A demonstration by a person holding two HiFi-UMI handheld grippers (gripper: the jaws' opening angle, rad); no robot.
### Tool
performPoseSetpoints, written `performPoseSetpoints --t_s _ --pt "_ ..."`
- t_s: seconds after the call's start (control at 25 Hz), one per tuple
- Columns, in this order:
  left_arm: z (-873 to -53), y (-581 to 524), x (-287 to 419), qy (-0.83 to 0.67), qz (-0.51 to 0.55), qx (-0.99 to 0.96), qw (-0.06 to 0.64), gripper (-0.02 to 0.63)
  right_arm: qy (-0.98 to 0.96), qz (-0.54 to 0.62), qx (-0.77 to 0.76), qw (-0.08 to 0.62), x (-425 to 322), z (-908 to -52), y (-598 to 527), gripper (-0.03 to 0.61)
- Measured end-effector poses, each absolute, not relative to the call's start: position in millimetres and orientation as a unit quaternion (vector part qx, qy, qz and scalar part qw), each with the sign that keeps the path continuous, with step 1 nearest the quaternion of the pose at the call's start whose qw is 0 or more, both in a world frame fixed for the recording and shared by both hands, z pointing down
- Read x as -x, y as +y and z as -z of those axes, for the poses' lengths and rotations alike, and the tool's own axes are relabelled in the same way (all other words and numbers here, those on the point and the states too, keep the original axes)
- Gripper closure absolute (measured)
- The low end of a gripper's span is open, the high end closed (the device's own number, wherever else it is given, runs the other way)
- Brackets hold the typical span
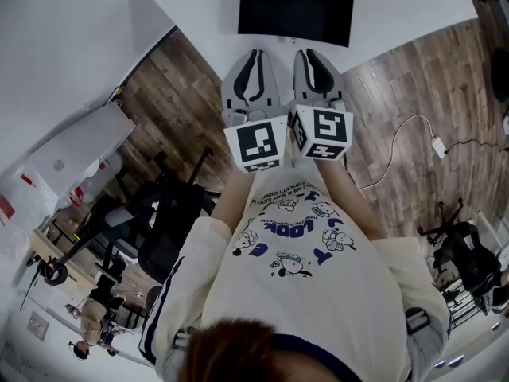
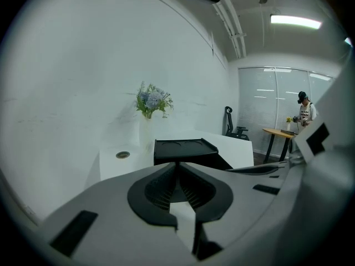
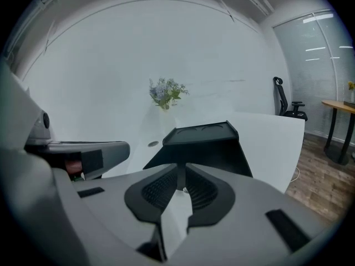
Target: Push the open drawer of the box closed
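The black box (image 1: 298,6) stands on a white table (image 1: 398,14) just ahead of both grippers; its top is tray-shaped. It also shows in the left gripper view (image 2: 186,151) and the right gripper view (image 3: 205,143). From these angles I cannot make out the drawer. My left gripper (image 1: 254,56) and right gripper (image 1: 312,54) are held side by side in front of my chest, a short way before the box and touching nothing. The left gripper (image 2: 177,164) has its jaws together with nothing between them, and so does the right gripper (image 3: 182,166).
A vase of flowers (image 2: 151,101) stands at the back of the table near the wall, beside a round hole (image 2: 122,154). A white cable (image 1: 398,146) lies on the wood floor at right. Office chairs (image 1: 159,221) stand at left. A person (image 2: 304,111) stands at a far desk.
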State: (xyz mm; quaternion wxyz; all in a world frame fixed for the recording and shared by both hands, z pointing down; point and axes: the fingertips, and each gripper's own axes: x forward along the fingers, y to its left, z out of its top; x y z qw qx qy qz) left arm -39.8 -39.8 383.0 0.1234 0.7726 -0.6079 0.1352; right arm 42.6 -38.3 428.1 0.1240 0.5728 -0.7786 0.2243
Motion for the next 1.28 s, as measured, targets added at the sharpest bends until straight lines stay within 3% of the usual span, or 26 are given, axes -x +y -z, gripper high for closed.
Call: performPoseSetpoints --t_s 0.64,0.8,1.28 --pt "-423.0 -47.2 52.7 -0.613 -0.159 -0.76 0.146 0.583 -0.779 -0.256 -0.55 0.16 -36.0 -479.0 -51.1 0.532" --pt "-427.7 -47.8 51.1 -0.613 -0.16 -0.759 0.151 0.583 -0.778 -0.266 -0.545 0.165 -34.0 -487.3 -51.9 0.465" --pt "-435.9 -47.3 56.3 -0.621 -0.163 -0.749 0.165 0.583 -0.775 -0.276 -0.54 0.179 -31.6 -506.1 -59.7 0.466"
